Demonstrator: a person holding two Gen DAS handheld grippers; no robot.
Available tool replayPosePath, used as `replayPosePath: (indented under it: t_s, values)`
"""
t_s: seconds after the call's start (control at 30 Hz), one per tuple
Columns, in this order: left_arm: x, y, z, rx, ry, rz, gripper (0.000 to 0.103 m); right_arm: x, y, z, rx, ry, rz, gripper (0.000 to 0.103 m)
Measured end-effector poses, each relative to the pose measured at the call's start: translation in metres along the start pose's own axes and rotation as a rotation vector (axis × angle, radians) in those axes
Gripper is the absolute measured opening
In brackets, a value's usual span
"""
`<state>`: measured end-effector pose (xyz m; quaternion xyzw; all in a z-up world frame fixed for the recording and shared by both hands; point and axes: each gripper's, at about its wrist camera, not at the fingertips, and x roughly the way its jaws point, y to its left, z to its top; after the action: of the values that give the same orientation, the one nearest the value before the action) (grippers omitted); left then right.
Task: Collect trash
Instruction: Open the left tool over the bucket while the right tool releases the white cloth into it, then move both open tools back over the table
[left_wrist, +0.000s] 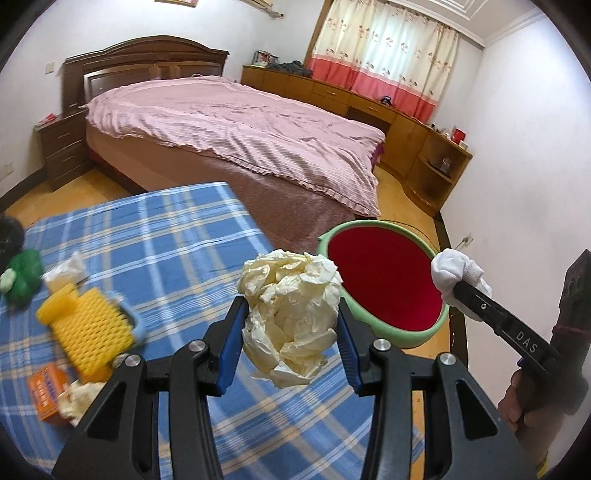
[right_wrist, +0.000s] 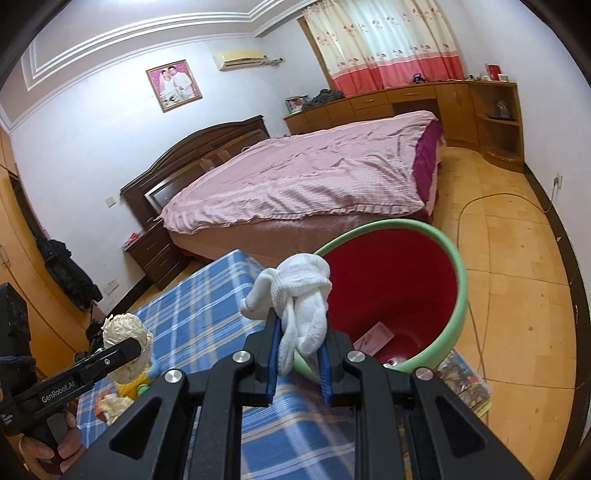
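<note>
The left claw (left_wrist: 290, 325) clenches a crumpled cream paper wad (left_wrist: 291, 314) above the table (left_wrist: 177, 240) with its blue plaid cloth. At two o'clock from it, the right claw (right_wrist: 297, 354) pinches a bunched white sock (right_wrist: 295, 295) at the near rim of the green bin (right_wrist: 456, 295), which stands on the floor beside the table. A yellow brush (left_wrist: 86, 325) lies at the left claw's nine o'clock.

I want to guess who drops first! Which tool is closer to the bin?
Right. The right tool holds its white sock at the bin's rim; the left tool is back over the checked cloth.
</note>
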<state>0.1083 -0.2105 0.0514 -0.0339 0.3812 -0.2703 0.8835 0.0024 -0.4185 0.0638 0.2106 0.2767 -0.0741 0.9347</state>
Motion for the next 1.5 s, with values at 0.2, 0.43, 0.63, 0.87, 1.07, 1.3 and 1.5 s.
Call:
replayPosePath:
  t_s: [0.2,0.43,0.63,0.87,1.07,1.3,1.5]
  values:
    - [0.035,-0.028,0.009,0.049,0.031,-0.042,0.047,0.017,-0.028,0.009,0.029,0.017,-0.035,0.02]
    - [0.079,-0.059,0.012,0.121,0.074,-0.071,0.047,0.044,-0.057,0.013,0.061,0.061,-0.066,0.02]
    - [0.11,-0.076,0.015,0.151,0.106,-0.099,0.047,0.058,-0.085,0.018,0.098,0.075,-0.09,0.02]
    - [0.126,-0.083,0.015,0.189,0.1,-0.085,0.055,0.072,-0.1,0.014,0.124,0.092,-0.102,0.024]
    - [0.128,-0.083,0.015,0.171,0.089,-0.087,0.065,0.075,-0.105,0.009,0.134,0.097,-0.098,0.03]
    - [0.118,-0.074,0.013,0.131,0.093,-0.087,0.065,0.068,-0.102,0.008,0.148,0.074,-0.109,0.053]
    - [0.096,-0.063,0.007,0.114,0.08,-0.071,0.065,0.056,-0.091,0.006,0.145,0.068,-0.098,0.055]
